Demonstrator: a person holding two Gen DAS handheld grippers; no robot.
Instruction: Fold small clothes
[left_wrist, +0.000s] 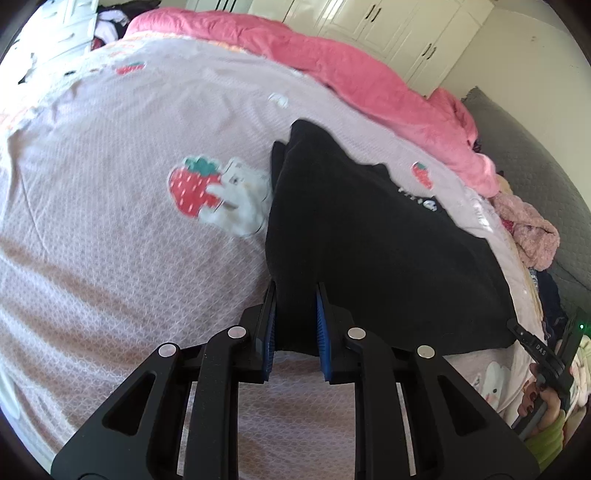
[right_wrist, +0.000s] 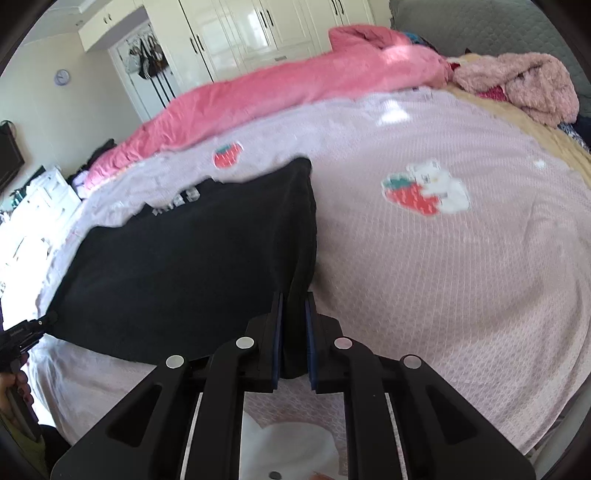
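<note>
a black garment (left_wrist: 354, 236) between blue-padded jaws; beyond it a pale pink strawberry-print bedspread (left_wrist: 110, 229), bright pink quilt (left_wrist: 369, 77).

You can read one marking: "DAS" in white letters on the black body of the right gripper (left_wrist: 536, 349), seen from the left wrist. White print on the black garment (left_wrist: 369, 236) near its collar is too blurred to read in either view.

The right gripper (right_wrist: 294, 295) has its jaws closed on a corner of the black garment (right_wrist: 192, 266) lying on the pink bedspread (right_wrist: 461, 266).
</note>
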